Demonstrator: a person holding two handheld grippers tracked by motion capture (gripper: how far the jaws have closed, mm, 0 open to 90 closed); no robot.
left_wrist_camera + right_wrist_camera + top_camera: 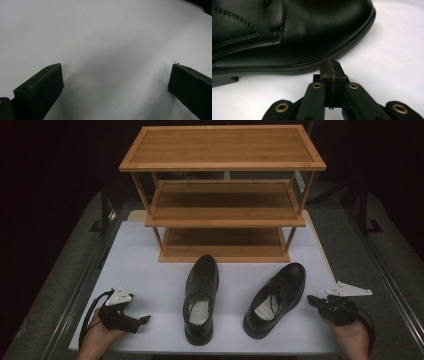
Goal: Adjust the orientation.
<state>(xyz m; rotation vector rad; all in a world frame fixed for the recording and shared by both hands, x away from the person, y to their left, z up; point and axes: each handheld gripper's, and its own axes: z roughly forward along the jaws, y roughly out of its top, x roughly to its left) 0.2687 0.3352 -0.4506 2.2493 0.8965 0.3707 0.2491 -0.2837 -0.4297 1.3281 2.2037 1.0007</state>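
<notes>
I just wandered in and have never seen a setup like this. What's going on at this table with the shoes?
A person sits at a white table holding a black two-jaw gripper in each hand. Two black leather dress shoes, the left shoe and the right shoe, stand side by side in front of an empty three-tier bamboo rack. Neither shoe is held. The left gripper rests open on the table, and the right gripper sits shut beside the right shoe.

Glowing brightly under overhead light on the white counter point(150, 270), while falling into near-black all around. Casting soft shadows beneath the wooden shoe rack point(222, 195) shelves. Showing faint sheen on the black leather shoe point(287, 32). Blurring softly in both gripper views, with grey shadow pooling between the jaws.
</notes>
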